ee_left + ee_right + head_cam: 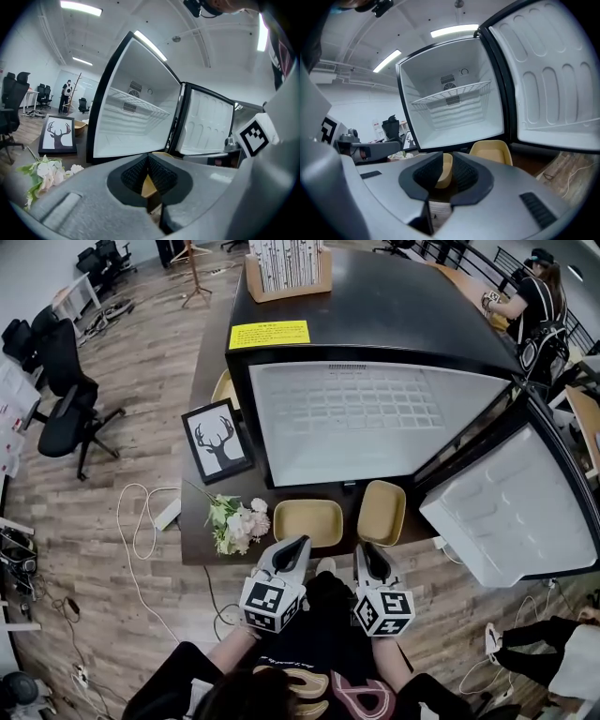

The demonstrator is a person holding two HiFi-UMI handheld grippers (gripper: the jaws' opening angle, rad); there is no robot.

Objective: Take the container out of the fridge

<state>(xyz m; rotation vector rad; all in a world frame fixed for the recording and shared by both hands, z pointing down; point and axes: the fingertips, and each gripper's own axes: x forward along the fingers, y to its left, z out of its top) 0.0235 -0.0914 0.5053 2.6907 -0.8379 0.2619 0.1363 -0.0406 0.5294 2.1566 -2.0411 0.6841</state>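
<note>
Dark brown tabletop (349, 521) in an office with wood-plank flooring (141, 362).

- **Centre front:** pale yellow shallow rectangular container (307, 521), lying flat on the tabletop just before the open cabinet, outside the refrigerator.
- **To its right:** second pale yellow container (382, 512), apart from the first and likewise on the tabletop. Not determinable which of the two is the task's own.
- **Left gripper** (302, 542) at the near edge of the first container. Jaws pressed together at the tips, pinching nothing. Sliver of yellow visible through the slit behind the tips. Contact with the container not discernible.
- **Right gripper** (367, 549) at the near edge of the second container. Pads narrowly spread, pressing on nothing. Pale yellow rim visible beyond through the gap.
- **Behind both containers:** black compact refrigerator (375, 315) with a white interior and a white wire shelf (452, 96).
- **Refrigerator door** (511, 512) swung wide to the right, white moulded lining facing up.
- **On the refrigerator top:** yellow rectangular label (269, 334) and light wooden open box (288, 273).
- **Left of the cabinet:** black-framed deer silhouette print (217, 440), propped on the tabletop.
- **Before the print:** bunch of pale pink and white flowers (239, 521), lying on the tabletop.
- **Periphery:** black office chair (61, 395) at far left, white cable (141, 531) on the floor, and a seated person (534, 301) at a desk at upper right.
</note>
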